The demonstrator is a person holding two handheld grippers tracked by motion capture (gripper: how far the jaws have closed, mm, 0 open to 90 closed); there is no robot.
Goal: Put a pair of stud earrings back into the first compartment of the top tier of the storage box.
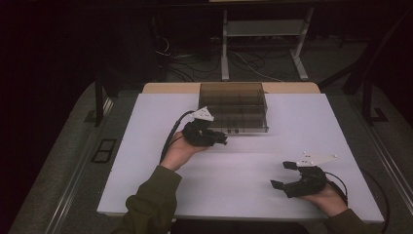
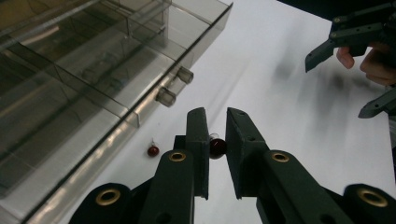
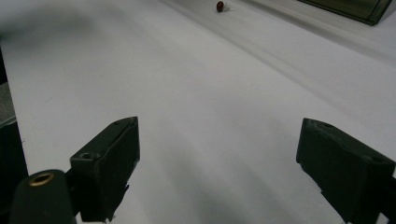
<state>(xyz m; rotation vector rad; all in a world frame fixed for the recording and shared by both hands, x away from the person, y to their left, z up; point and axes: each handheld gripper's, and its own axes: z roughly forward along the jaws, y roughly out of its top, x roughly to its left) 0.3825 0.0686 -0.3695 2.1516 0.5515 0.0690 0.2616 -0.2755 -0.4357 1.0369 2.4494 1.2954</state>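
Tabletop (image 1: 146,161): white surface, lit from above, dark surroundings.

Organizer (image 1: 234,107): a smoked transparent box with inner dividers, standing at the far centre of the tabletop. In the left gripper view its near wall carries two small clear hinge or latch lugs, and the compartments seen through the wall cannot be read for contents.

Left gripper (image 1: 223,139): held in the left hand (image 1: 182,150), just near of the organizer's near-left corner. In the left gripper view (image 2: 217,140) the jaws stand narrowly apart and pinch a small dark red bulb (image 2: 217,147) between them; a glint of clear glass or metal shows at its far end.

Second bulb (image 2: 152,150): same dark red colour, lying on the tabletop just left of the left gripper's jaws and near the organizer's near wall, apart from both. A red bulb (image 3: 220,6) also appears far off in the right gripper view, resting on the tabletop near the organizer.

Right gripper (image 1: 283,174): held in the right hand (image 1: 328,197) at the near right of the tabletop, well apart from the organizer. Its jaws are spread wide and empty (image 3: 219,158), over bare tabletop.
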